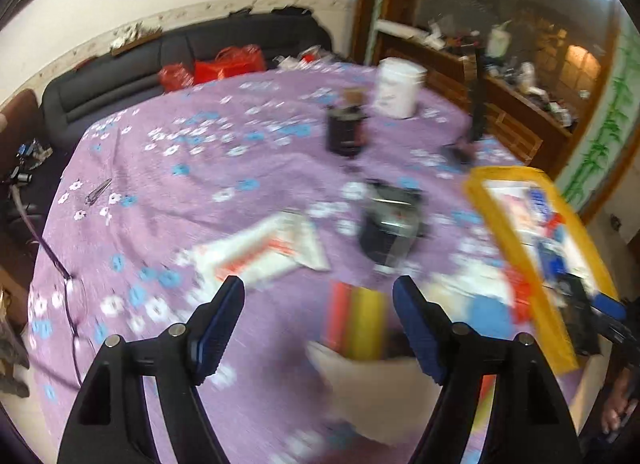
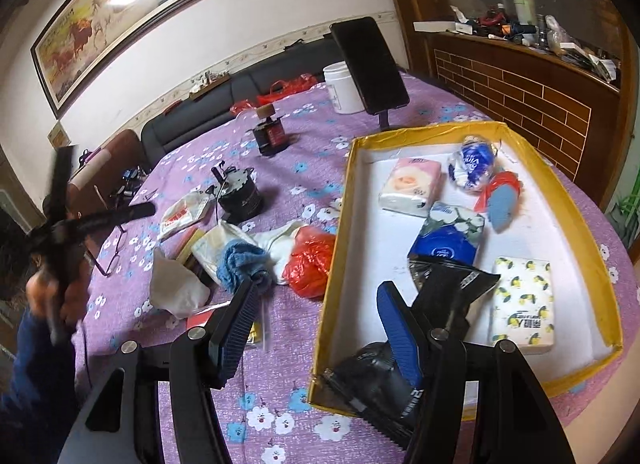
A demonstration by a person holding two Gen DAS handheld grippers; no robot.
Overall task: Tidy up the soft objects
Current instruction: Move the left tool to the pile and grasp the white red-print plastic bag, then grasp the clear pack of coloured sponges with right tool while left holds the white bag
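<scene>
In the blurred left wrist view my left gripper (image 1: 318, 282) stands open above the purple cloth. A red and yellow packet (image 1: 356, 320) and a white cloth (image 1: 372, 384) lie below it, and nothing is gripped. My right gripper (image 2: 317, 284) is open over the near left wall of the yellow-rimmed box (image 2: 336, 264). Its right finger hangs over a black pouch (image 2: 448, 284) in the box. Tissue packs (image 2: 410, 184) and a lemon-print pack (image 2: 522, 304) lie inside. A blue towel (image 2: 240, 260), a red plastic bag (image 2: 310, 260) and a white tissue (image 2: 176, 284) are heaped left of the box.
A phone on a stand (image 2: 370, 64), a white jar (image 2: 344, 88), a black cylinder (image 2: 240, 196) and a dark jar (image 2: 272, 134) stand further back. Glasses (image 2: 116, 252) lie at the table's left edge beside a person's hand (image 2: 60, 292). A wooden cabinet (image 2: 520, 96) rises to the right.
</scene>
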